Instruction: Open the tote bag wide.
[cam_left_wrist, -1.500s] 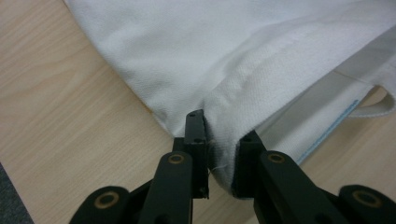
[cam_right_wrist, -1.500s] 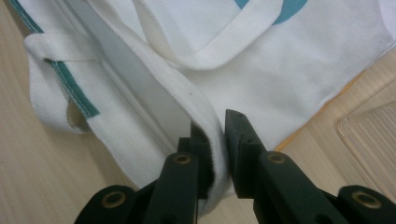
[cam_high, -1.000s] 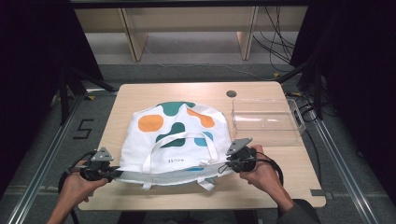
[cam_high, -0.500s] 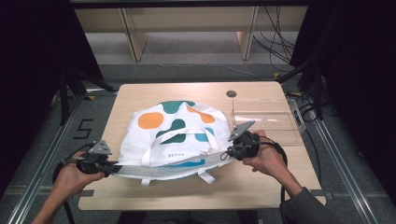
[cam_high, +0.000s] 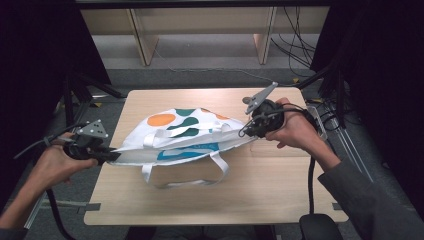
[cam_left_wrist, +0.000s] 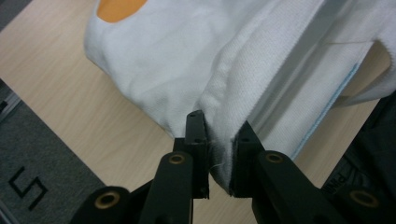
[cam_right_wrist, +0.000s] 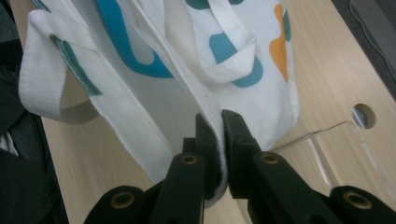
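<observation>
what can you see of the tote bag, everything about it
The tote bag is white woven cloth printed with orange, teal and blue blobs, with two white strap handles, one hanging toward the table. It is held by its open rim, stretched between the left tongs and the right tongs, each shut on a rim corner. Its far end looks to rest on the wooden tabletop.

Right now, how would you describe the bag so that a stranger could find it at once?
On the wooden table a white cloth bag hangs stretched between the left gripper and the right gripper. Its orange and green blotches and its hanging strap loop mark it out.
</observation>
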